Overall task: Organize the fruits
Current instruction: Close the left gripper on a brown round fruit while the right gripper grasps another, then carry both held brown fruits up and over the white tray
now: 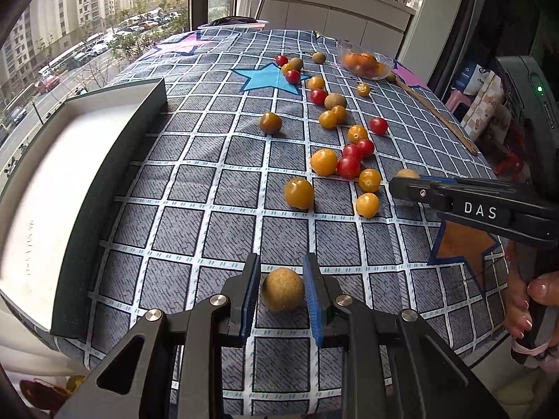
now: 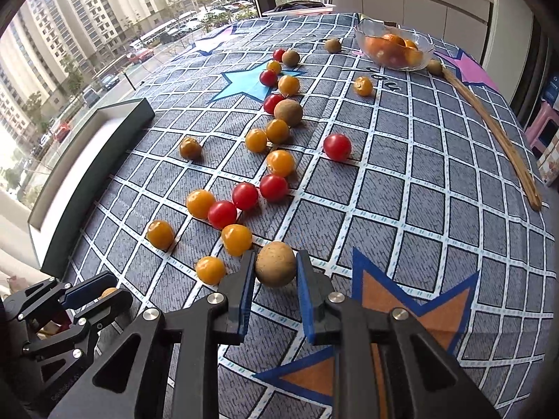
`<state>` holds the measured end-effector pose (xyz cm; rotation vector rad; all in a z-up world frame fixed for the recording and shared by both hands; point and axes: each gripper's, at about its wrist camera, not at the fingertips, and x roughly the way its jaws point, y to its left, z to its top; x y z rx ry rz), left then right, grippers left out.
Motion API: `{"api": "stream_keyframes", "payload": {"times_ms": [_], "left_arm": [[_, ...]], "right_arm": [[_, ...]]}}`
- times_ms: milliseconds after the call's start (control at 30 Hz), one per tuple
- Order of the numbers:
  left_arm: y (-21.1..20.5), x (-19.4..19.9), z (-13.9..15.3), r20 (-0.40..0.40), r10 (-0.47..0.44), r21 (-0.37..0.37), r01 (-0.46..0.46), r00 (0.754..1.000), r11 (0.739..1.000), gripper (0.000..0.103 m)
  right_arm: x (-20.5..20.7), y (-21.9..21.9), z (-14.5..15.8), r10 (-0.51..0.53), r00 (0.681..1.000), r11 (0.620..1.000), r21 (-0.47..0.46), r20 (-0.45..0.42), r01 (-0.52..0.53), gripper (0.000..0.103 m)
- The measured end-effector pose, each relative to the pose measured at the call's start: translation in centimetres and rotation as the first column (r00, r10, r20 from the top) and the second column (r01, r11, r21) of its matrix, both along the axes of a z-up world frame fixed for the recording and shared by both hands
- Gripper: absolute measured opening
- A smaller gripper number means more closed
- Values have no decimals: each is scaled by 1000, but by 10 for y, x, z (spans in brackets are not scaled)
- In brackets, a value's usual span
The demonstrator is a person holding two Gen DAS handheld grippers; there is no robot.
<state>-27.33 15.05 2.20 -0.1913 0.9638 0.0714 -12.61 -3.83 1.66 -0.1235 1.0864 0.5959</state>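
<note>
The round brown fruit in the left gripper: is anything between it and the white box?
Nothing visible. Between the round brown fruit in the left gripper and the dark-walled white box lies only bare checked cloth.

A grey checked cloth point(image 2: 436, 188) with white grid lines covers the bench, printed with a blue star point(image 2: 244, 82) at the far middle, a pink star point(image 2: 468, 66) at the far right and an orange, blue-edged star point(image 2: 412, 300) at the near right. A long wooden stick point(image 2: 496, 136) lies along the cloth's right edge. White cabinets point(image 1: 332, 17) stand beyond the far end. Through the window on the left, tall apartment blocks point(image 2: 87, 10) rise over a street of parked cars point(image 1: 87, 49). A pink stool point(image 2: 543, 125) sits low at the right.
</note>
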Motion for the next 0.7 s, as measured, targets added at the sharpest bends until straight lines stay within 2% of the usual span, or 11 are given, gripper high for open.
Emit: {"api": "stream_keyframes", "payload": {"times_ms": [333, 500, 600, 700], "left_arm": [[56, -14, 32, 61, 108, 23, -110, 992, 994, 27], [103, -24, 40, 81, 201, 63, -207, 976, 976, 27], [130, -27, 41, 66, 260, 74, -265, 963, 962, 27], [135, -31, 42, 72, 253, 56, -257, 965, 965, 27]], "right_arm": [[-8, 49, 28, 94, 996, 995, 46, -3, -93, 25], [-13, 99, 42, 182, 983, 982, 54, 15, -183, 25], [-18, 128, 49, 230, 973, 971, 61, 24, -231, 25], [-19, 140, 53, 245, 969, 966, 88, 16, -245, 25]]}}
